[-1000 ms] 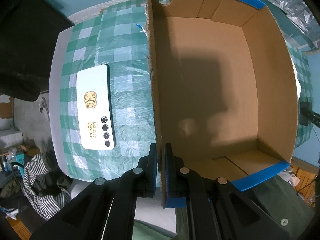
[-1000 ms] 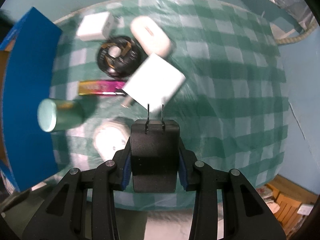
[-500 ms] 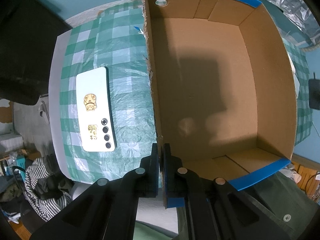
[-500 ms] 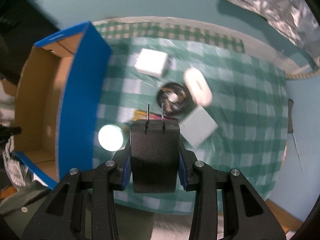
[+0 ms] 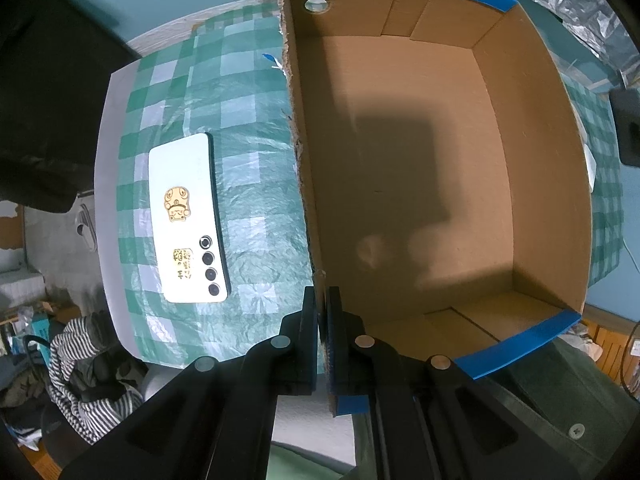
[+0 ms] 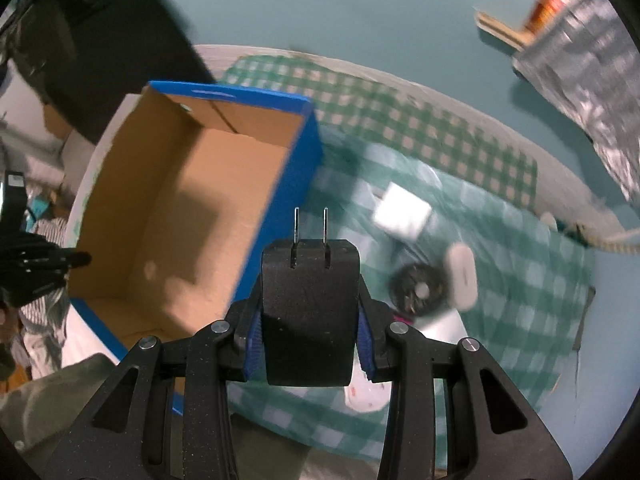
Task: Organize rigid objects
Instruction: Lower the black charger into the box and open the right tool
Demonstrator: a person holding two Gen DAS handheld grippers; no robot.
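Note:
A blue cardboard box (image 5: 532,184) with a bare brown inside stands on the green checked tablecloth. My left gripper (image 5: 323,304) is shut on the box's near left wall. A white phone (image 5: 186,216) lies face down left of the box. My right gripper (image 6: 310,320) is shut on a black plug adapter (image 6: 310,312), prongs pointing forward, held above the cloth just right of the box (image 6: 276,208). The black adapter also shows at the right edge of the left wrist view (image 5: 628,128).
On the cloth right of the box lie a white charger block (image 6: 402,210), a black round coil (image 6: 418,290), a white oval case (image 6: 462,276) and a white flat thing (image 6: 366,394) under my gripper. Crinkled foil (image 6: 580,60) sits far right. Striped clothes (image 5: 88,376) hang below the table's left edge.
My right gripper has lifted and swung left with the black adapter, bringing the box into its view. My left gripper still holds the box wall.

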